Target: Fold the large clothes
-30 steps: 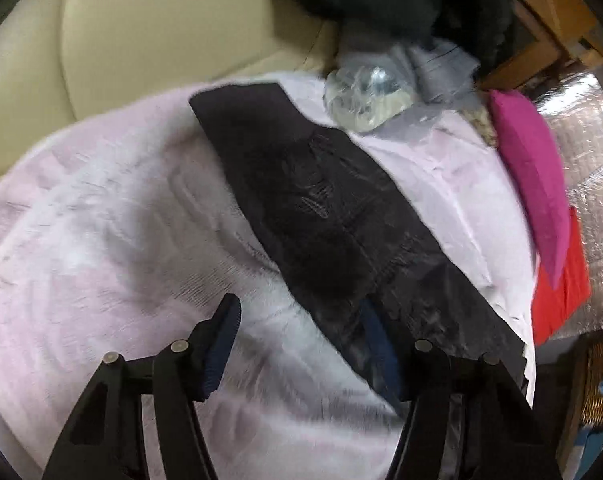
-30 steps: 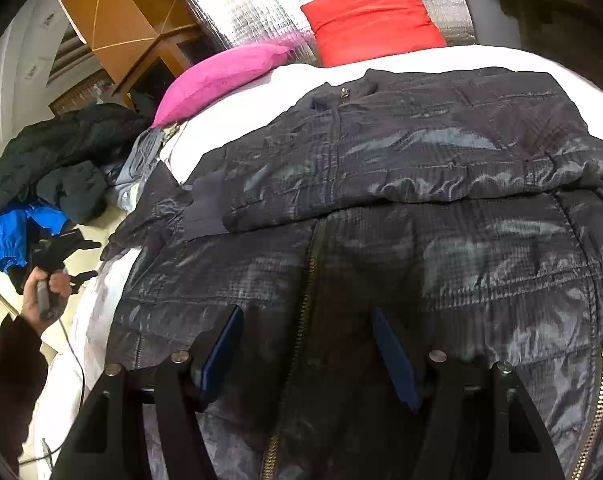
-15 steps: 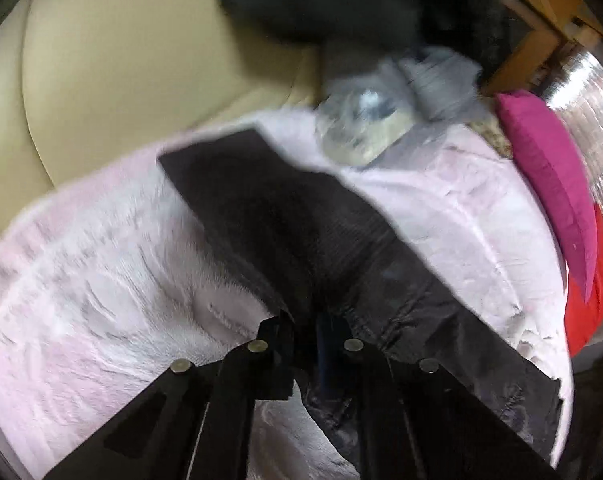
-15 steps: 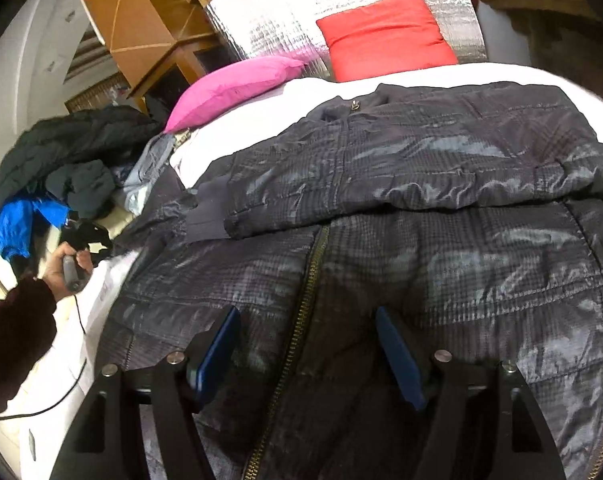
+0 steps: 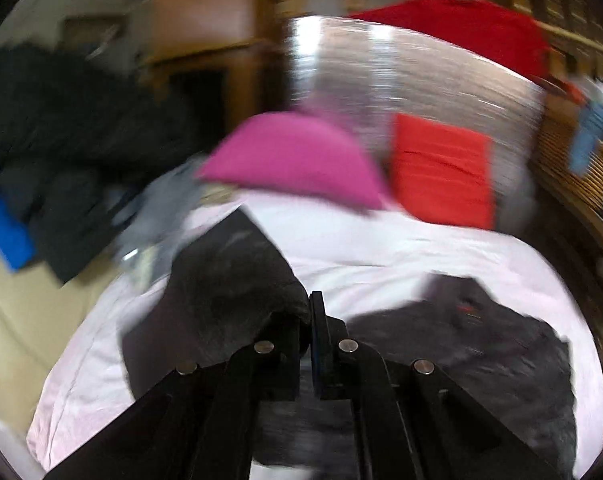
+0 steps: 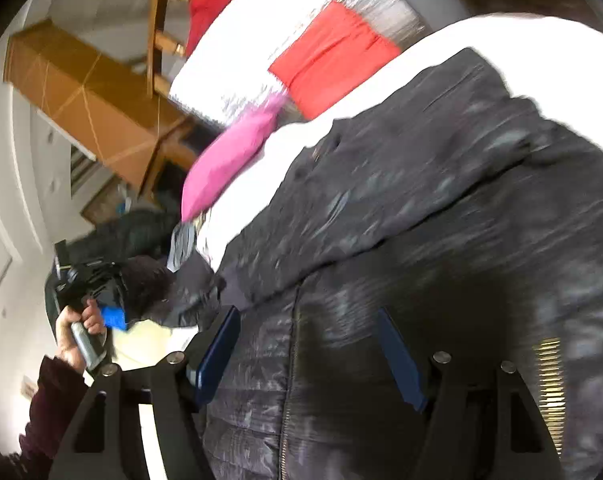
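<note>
Left claw (image 5: 310, 320) has just pressed shut on the jacket (image 6: 421, 208) sleeve (image 5: 229, 288), now raised off the bed (image 5: 401, 248) toward 12 o'clock; fold under way. Right claw (image 6: 305, 356) hangs spread over the jacket body, gripping nothing.

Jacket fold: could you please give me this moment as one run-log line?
left gripper: shut on sleeve, lifted | right gripper: open over jacket | fold: unfinished
</note>
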